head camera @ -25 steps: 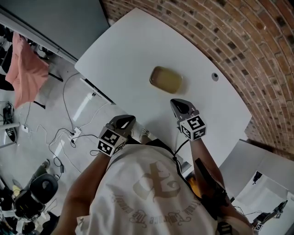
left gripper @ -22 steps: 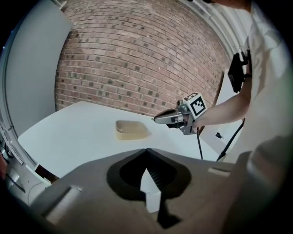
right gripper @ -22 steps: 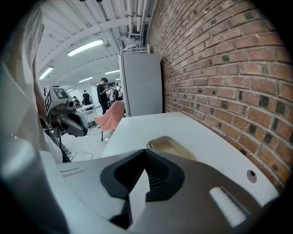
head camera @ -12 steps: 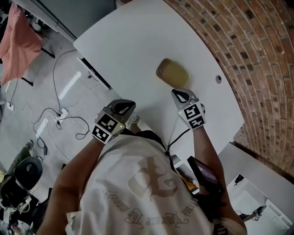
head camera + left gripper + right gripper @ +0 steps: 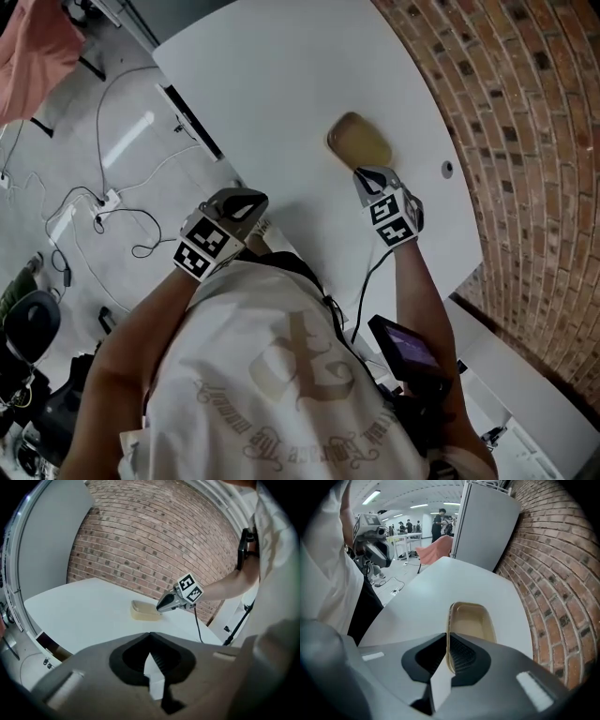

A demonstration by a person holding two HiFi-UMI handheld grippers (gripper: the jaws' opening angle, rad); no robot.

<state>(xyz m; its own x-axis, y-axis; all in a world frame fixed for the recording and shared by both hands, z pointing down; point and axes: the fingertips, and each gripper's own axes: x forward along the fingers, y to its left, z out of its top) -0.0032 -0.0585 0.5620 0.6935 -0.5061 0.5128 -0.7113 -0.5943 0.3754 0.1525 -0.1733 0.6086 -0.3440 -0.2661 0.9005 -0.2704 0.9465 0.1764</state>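
At the near left edge of the smooth white table, the left gripper hangs in the air with its ribbed black jaws pressed together on nothing. Its grey shell carries a cube printed with square black-and-white markers. Further right, a shallow tan tray with rounded corners and a raised lip lies flat on the table near the far edge. The right gripper meets the tray's near end, and its jaws are clenched on the thin rim, which runs down between the ribbed pads. A rough red brick wall stands along the table's far right side.
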